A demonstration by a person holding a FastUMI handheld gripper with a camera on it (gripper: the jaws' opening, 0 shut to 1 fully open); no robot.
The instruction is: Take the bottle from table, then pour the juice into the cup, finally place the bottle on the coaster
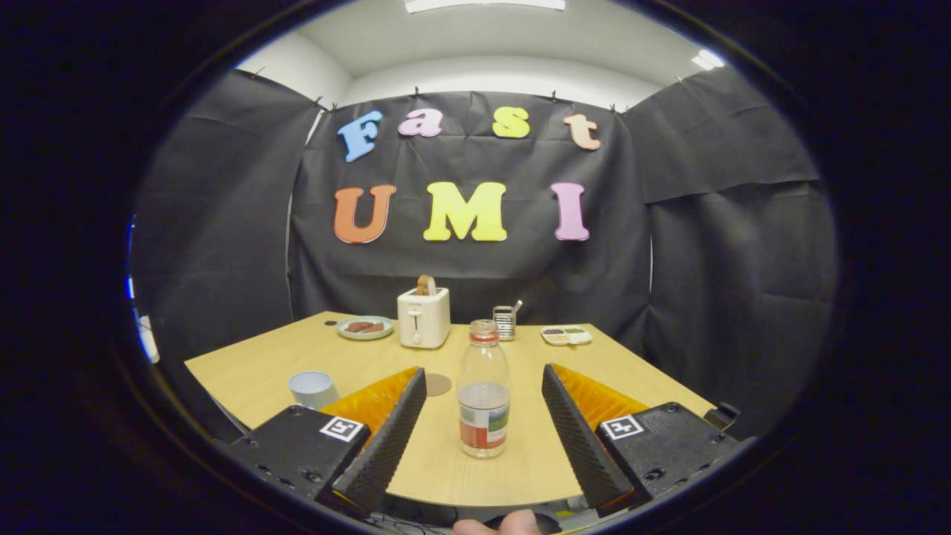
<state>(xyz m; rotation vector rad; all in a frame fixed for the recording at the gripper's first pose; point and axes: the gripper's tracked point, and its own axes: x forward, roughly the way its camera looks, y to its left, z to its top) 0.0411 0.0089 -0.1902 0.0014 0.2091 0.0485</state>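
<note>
A clear plastic bottle [484, 390] with a red-ringed open neck and a coloured label stands upright on the wooden table [260, 371]. It holds a little clear liquid. My gripper [483, 386] is open, and the bottle stands between the two fingers with a gap on each side. A pale blue cup [312, 388] sits on the table to the left, just beyond the left finger [394, 431]. A round brown coaster [437, 384] lies flat behind the left finger, left of the bottle.
At the table's far side stand a white toaster [423, 318] with bread in it, a plate [365, 328] with food on its left, a small metal rack [505, 322], and a white divided dish [566, 335]. Black cloth walls close the booth.
</note>
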